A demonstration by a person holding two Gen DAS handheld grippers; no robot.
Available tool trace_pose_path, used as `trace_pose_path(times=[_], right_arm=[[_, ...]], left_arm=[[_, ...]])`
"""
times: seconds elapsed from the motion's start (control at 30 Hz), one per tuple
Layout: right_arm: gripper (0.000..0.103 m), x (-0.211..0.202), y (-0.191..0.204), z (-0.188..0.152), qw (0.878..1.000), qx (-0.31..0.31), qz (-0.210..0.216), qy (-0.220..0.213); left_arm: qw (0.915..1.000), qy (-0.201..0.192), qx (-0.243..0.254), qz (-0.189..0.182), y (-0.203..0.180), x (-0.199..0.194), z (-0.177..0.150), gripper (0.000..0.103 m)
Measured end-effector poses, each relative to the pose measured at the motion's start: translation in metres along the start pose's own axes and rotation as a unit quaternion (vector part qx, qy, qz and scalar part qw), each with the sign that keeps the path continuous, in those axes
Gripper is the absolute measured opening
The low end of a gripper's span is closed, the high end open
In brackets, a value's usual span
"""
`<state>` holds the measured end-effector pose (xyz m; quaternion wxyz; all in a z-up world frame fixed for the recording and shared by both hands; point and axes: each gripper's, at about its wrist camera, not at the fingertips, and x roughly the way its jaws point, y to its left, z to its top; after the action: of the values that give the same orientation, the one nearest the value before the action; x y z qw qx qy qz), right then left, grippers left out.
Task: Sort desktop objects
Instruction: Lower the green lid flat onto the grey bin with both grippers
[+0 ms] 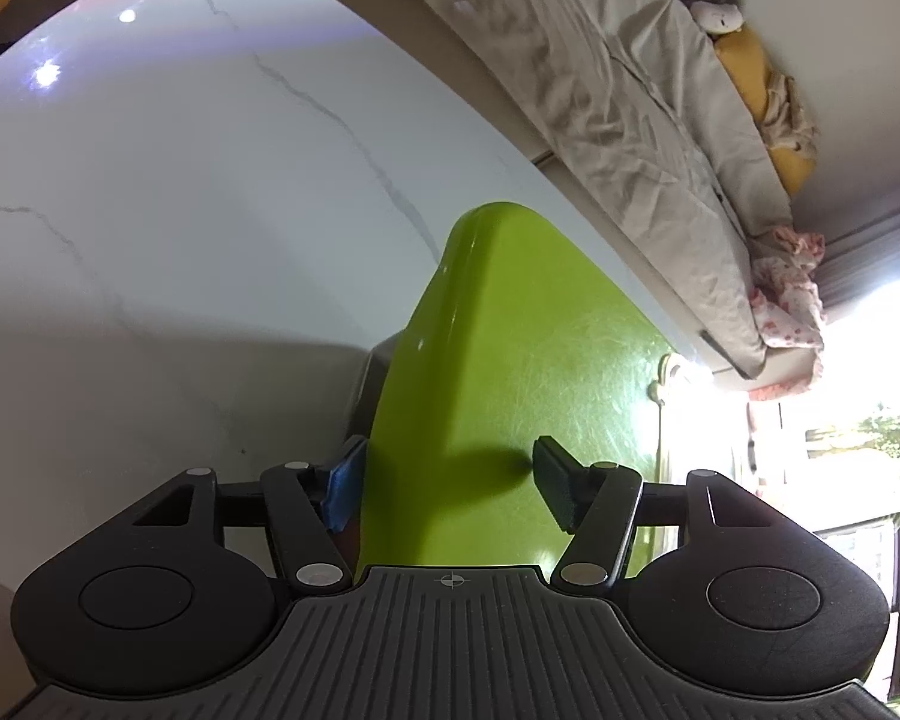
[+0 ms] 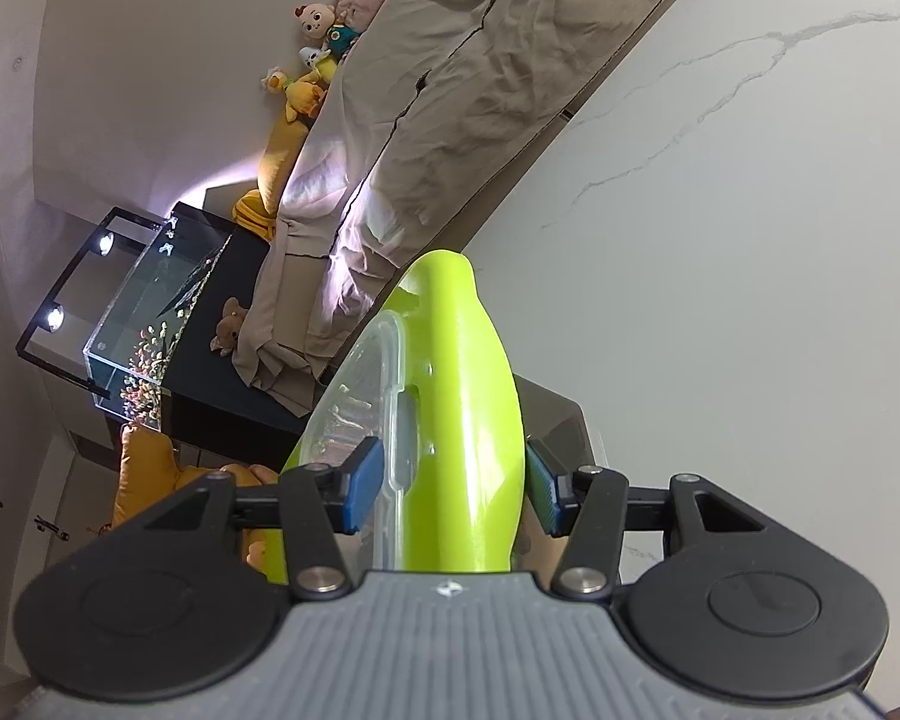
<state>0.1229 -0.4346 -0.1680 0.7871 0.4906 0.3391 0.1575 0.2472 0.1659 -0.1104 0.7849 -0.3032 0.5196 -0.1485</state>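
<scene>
A lime-green plastic box (image 1: 510, 348) stands tilted on its edge over the white marble table (image 1: 180, 210). My left gripper (image 1: 450, 480) straddles its rim: the blue pad (image 1: 345, 480) sits just outside the wall, and the other pad (image 1: 555, 483) hovers apart over the broad green face, so the gripper is open. In the right wrist view the green box (image 2: 468, 420) carries a clear snap lid (image 2: 360, 396). My right gripper (image 2: 450, 483) is shut on it, one pad on the lid side and one on the green side.
A sofa under a crumpled beige cover (image 1: 600, 90) runs along the table's far edge, with plush toys (image 2: 318, 60) on it. A lit glass fish tank (image 2: 150, 312) stands on a dark cabinet. A grey object (image 2: 552, 414) lies under the box. The marble table (image 2: 720, 240) spreads to the right.
</scene>
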Motion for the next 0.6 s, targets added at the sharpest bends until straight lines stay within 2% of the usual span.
trace_pose_path(times=[0.3,0.43,0.5,0.6], right_arm=[[0.056,0.007,0.007,0.005,1.0,-0.003,-0.022,-0.005],[0.057,0.003,0.004,0.007,0.999,0.015,-0.027,-0.018],[0.061,-0.004,0.0,0.008,0.998,0.031,-0.032,-0.034],[0.072,-0.021,-0.004,0.008,0.995,0.054,-0.038,-0.068]], left_arm=[[0.9995,-0.003,0.019,0.025,-0.014,0.002,0.007,0.071],[0.9991,-0.02,0.007,0.036,-0.008,-0.008,0.014,0.08],[0.9984,-0.035,-0.003,0.045,-0.002,-0.018,0.018,0.084],[0.9962,-0.063,0.005,0.06,-0.003,-0.043,0.013,0.091]])
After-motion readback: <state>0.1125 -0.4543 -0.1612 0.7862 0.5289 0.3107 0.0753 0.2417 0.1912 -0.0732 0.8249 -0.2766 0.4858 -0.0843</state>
